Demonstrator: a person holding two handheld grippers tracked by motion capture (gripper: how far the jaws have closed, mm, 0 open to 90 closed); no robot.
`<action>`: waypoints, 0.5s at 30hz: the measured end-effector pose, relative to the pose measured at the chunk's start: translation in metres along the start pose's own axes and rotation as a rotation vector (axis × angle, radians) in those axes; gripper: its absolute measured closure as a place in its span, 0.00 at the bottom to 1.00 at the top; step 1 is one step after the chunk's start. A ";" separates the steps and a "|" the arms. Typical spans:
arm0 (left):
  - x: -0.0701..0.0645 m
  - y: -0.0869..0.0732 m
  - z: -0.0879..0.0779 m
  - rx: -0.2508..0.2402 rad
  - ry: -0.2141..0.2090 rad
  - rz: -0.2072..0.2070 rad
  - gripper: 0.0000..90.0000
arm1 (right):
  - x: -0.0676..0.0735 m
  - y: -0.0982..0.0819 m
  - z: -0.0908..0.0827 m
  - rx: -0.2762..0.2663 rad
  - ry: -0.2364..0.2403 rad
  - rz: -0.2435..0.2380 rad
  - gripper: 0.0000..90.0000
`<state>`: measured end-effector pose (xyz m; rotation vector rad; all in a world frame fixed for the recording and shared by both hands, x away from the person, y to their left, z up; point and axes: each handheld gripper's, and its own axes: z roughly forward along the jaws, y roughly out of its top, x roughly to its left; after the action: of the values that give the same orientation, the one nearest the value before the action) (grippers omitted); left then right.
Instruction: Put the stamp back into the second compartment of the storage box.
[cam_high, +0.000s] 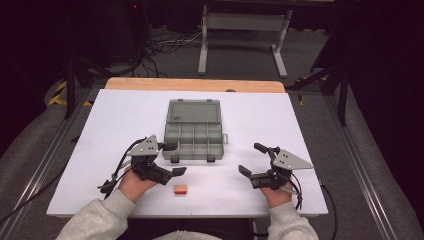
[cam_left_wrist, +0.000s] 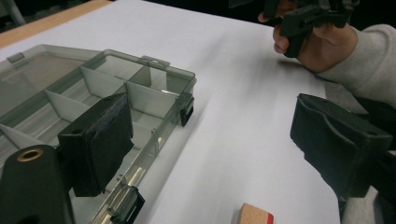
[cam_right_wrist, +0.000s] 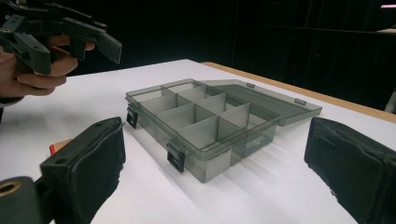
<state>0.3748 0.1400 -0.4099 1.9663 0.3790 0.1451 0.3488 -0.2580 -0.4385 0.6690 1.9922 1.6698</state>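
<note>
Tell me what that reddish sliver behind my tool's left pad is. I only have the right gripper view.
Observer: A small orange rectangular block, lying flat on the white table, on the near side of the translucent grey plastic compartment box.
Operator: Is the left tool gripping it?
Observer: No. In the left gripper view, the left tool stands wide open with nothing between its pads; the block lies apart from it.
Operator: Where am I relative to the box?
Observer: From above, the right tool is open, right of the box and not touching it.
</note>
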 end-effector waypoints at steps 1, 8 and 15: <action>0.000 0.000 0.000 0.000 0.000 0.000 0.16 | 0.000 0.000 0.000 0.000 0.000 0.000 0.06; -0.005 0.006 0.006 0.119 -0.031 0.044 0.17 | 0.000 0.000 0.000 0.001 0.002 0.000 0.06; -0.011 0.010 0.012 0.222 -0.057 0.081 0.18 | 0.000 0.000 -0.001 -0.004 -0.003 -0.003 0.06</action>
<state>0.3699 0.1219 -0.4053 2.2014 0.2873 0.1018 0.3484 -0.2586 -0.4382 0.6666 1.9868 1.6698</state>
